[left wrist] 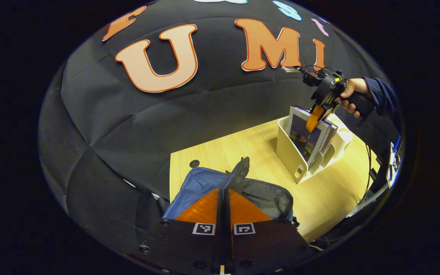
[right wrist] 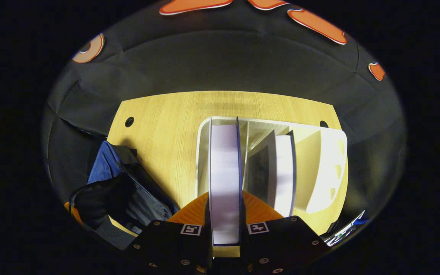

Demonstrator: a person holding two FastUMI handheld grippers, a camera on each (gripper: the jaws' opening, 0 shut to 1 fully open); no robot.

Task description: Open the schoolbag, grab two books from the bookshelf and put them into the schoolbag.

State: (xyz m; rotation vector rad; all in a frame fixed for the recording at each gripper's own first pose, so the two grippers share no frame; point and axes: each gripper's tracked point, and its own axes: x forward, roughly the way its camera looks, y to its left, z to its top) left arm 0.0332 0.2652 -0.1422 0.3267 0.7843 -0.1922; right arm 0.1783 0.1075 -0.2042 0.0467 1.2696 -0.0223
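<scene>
Right gripper [right wrist: 224, 214], lower centre of the right gripper view: clenched on one book [right wrist: 224, 179], a finger pressing each cover, page edges facing the camera. The book stands upright in the leftmost slot of the bookshelf [right wrist: 329, 168]. In the left gripper view the same gripper [left wrist: 316, 116] sits at upper right, held by a hand [left wrist: 351, 95] in a dark sleeve, biting the top edge of the front book [left wrist: 306, 135].

Left gripper [left wrist: 224, 202], bottom centre of its own view: fingers pressed together with nothing between them, hanging above the schoolbag [left wrist: 220, 187].

Count: two books. The second book [right wrist: 283, 172] leans in a slot just right of the held one. One white bookshelf with several dividers; the slots to the right of the second book are bare. One schoolbag, blue and dark grey, mouth gaping, dark lining visible; it lies at lower left in the right gripper view [right wrist: 117, 191].

One counter [right wrist: 166, 126], light wood, with two round holes near its far edge, one at each corner.

Edges and room: the schoolbag rests at the counter's left end, part of it overhanging the edge. The bookshelf stands toward the right end, well apart from the bag. Bare wood runs between the two and behind the bookshelf up to the black cloth wall [left wrist: 136, 126].
</scene>
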